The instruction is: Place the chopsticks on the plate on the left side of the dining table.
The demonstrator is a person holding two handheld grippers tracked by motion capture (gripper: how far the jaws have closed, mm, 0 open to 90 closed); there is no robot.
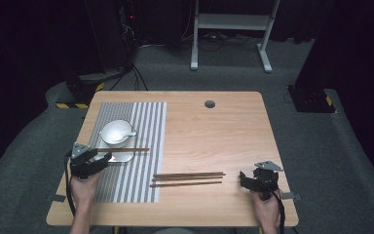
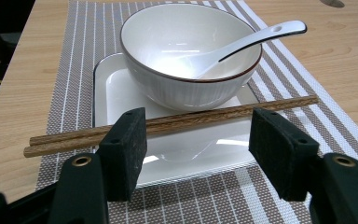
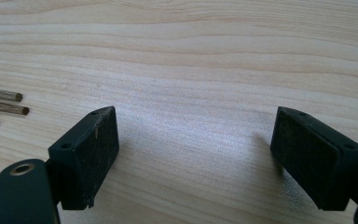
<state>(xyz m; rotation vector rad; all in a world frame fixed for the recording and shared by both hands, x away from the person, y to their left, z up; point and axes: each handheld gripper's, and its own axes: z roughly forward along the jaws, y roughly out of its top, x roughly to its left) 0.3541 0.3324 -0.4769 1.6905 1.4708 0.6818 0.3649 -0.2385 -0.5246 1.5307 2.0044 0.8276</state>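
From above, the left gripper (image 1: 97, 160) hovers at the striped mat (image 1: 151, 122), just short of a chopstick pair (image 1: 126, 149) laid across the plate (image 1: 126, 157) before the bowl (image 1: 116, 131), seemingly a place setting; spare chopsticks (image 1: 187, 179) wait on the counter (image 1: 214, 131) near the right gripper (image 1: 246, 179). Along the left gripper, fingers (image 2: 123, 149) stand spread, pinching nothing, behind the dark wooden pair (image 2: 177, 120); a spoon (image 2: 242, 44) rests in the bowl (image 2: 191, 51). Along the right gripper, fingers (image 3: 91, 149) gape over bare wood.
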